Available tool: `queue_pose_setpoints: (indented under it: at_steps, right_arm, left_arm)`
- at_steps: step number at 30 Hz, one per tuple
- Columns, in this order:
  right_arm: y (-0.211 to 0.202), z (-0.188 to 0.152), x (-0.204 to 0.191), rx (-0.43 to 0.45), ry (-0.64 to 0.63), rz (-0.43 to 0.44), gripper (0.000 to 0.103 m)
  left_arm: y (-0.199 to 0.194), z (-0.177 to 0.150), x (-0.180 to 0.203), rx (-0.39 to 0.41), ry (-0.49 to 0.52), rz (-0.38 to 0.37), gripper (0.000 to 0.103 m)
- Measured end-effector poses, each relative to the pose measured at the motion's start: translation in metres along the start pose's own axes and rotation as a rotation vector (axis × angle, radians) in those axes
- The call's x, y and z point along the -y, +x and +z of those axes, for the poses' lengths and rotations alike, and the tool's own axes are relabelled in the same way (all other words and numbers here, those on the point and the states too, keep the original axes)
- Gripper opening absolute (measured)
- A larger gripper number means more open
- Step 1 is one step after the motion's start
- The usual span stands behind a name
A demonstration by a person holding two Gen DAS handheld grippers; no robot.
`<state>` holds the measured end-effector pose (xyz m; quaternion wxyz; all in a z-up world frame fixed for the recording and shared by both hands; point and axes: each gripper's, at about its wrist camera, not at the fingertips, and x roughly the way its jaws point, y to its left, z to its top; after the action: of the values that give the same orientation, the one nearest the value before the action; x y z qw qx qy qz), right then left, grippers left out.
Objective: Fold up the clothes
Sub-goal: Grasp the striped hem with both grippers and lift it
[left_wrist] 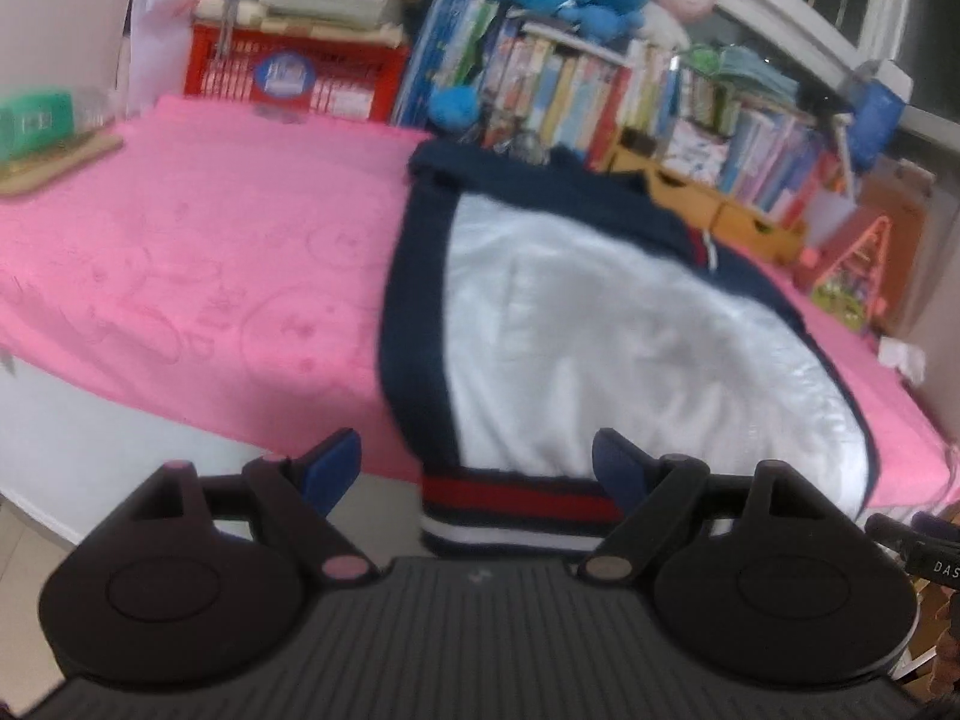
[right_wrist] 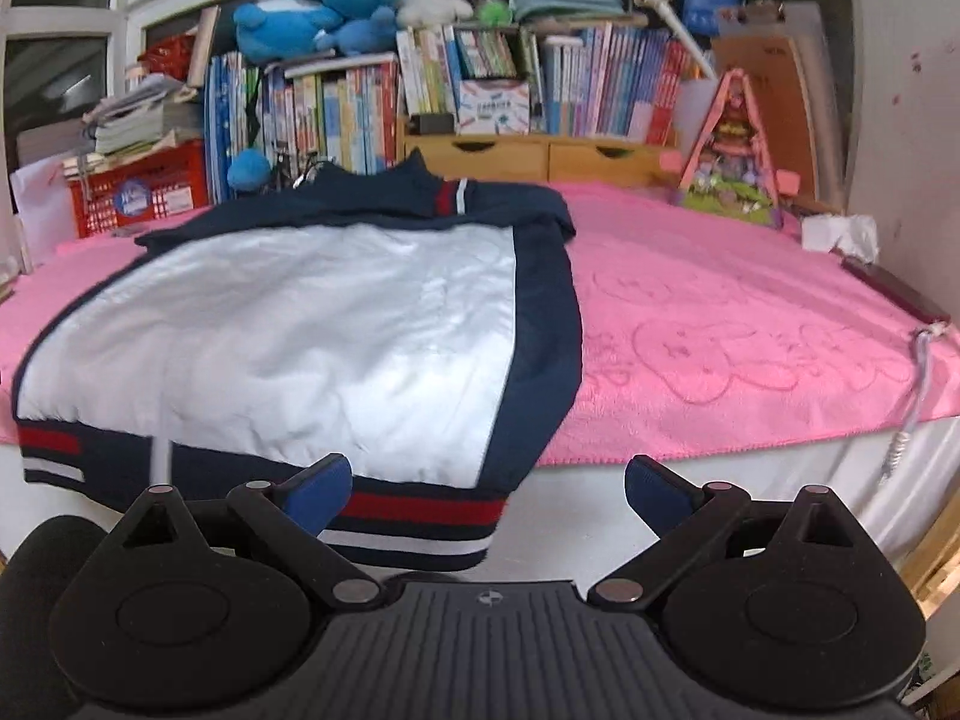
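Observation:
A navy and white jacket (left_wrist: 600, 324) lies flat on a pink towel (left_wrist: 198, 276) covering the table, sleeves folded in, collar at the far end. Its red, white and navy striped hem (left_wrist: 510, 510) hangs over the near table edge. My left gripper (left_wrist: 477, 471) is open and empty, just in front of the hem's left corner. In the right wrist view the jacket (right_wrist: 300, 330) fills the left half and the hem (right_wrist: 420, 519) hangs at the near edge. My right gripper (right_wrist: 489, 489) is open and empty, in front of the hem's right corner.
Books (right_wrist: 480, 78), wooden drawers (right_wrist: 540, 159), plush toys (right_wrist: 336, 0) and a red crate (right_wrist: 138, 192) line the far side. A pink toy stand (right_wrist: 732, 150) and a tissue (right_wrist: 840, 234) sit far right. A green box on a board (left_wrist: 42, 132) sits far left.

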<state>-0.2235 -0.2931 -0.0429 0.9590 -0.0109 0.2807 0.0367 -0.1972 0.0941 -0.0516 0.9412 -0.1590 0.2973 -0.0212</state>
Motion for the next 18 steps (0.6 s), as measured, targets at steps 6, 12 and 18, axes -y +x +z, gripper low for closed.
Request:
queue_pose_setpoints:
  at_steps: [6,12,18]
  right_arm:
    - [0.036,-0.001,0.002,-0.065,0.029,0.156,0.096]
    - [0.062,0.001,0.008,-0.118,0.127,0.246,0.089]
    - [0.044,0.013,0.019,-0.166,0.213,0.315,0.029]
  left_arm:
    - [0.034,-0.007,-0.016,-0.067,-0.079,-0.096,0.089]
    - [0.060,-0.012,-0.031,-0.082,-0.156,-0.163,0.084]
    - [0.019,-0.004,-0.019,-0.051,-0.129,-0.236,0.013]
